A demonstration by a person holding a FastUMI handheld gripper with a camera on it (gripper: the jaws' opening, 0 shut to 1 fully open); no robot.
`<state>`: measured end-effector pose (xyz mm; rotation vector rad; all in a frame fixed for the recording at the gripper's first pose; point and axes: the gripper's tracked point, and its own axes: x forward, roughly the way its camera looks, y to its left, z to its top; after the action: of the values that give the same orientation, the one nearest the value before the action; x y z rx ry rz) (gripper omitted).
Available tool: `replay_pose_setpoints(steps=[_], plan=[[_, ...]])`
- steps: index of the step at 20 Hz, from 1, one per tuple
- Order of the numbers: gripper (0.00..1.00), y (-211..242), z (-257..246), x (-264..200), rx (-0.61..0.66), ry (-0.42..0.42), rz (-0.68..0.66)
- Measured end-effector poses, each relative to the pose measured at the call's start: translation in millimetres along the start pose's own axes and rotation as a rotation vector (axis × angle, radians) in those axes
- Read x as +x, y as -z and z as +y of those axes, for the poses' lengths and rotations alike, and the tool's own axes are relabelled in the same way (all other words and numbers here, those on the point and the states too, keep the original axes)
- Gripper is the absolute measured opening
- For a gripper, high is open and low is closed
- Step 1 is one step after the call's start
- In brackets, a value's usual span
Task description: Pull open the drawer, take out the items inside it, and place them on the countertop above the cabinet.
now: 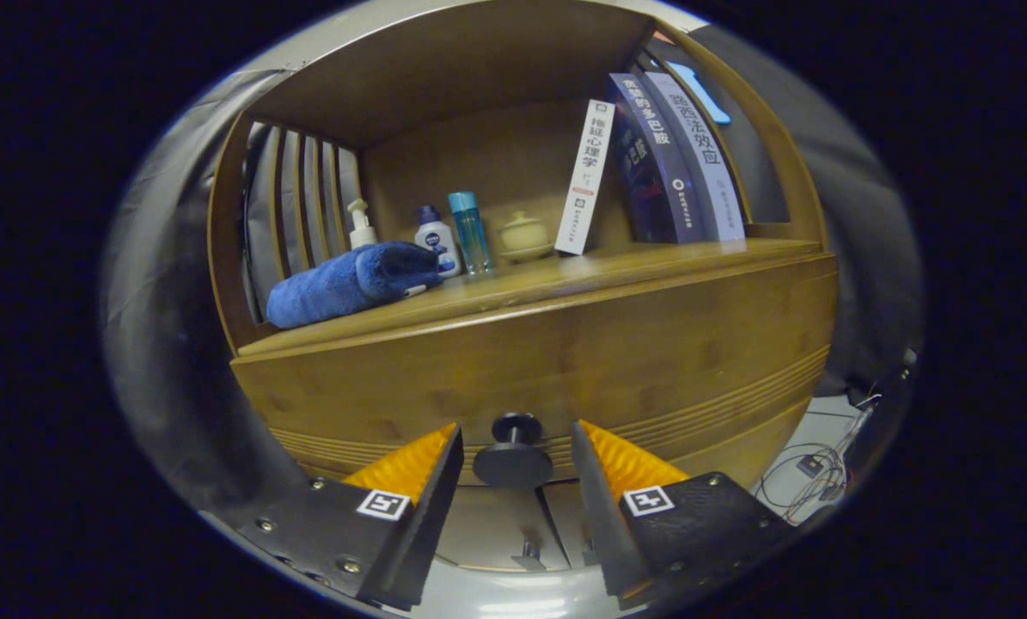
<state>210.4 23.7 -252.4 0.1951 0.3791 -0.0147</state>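
Task judged barely begun: the drawer (565,361) is seen shut, its round knob (513,451) centred between the spread fingers of the claw (517,456) without contact, so pulling, emptying and placing on the countertop (651,258) beyond are all left

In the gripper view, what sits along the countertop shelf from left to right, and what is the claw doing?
Blue towel → pump bottle → white bottle with dark cap → clear blue bottle → small lidded pot → white book → dark books. The claw is open, its fingers either side of the drawer knob.
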Motion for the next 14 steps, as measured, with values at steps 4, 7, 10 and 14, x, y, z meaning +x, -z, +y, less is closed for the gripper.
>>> replay_pose_setpoints(steps=[4, 7, 10, 14], plan=[[0.46, -0.7, 4.8, 3.8, 0.014, -0.019, -0.028], [0.45, 0.8, 4.4, 4.5, -0.008, -0.007, -0.031], [0.39, 2.9, 3.5, 8.7, -0.026, 0.008, -0.014], [0.32, 2.7, 4.9, 4.4, -0.01, 0.018, 0.0]])
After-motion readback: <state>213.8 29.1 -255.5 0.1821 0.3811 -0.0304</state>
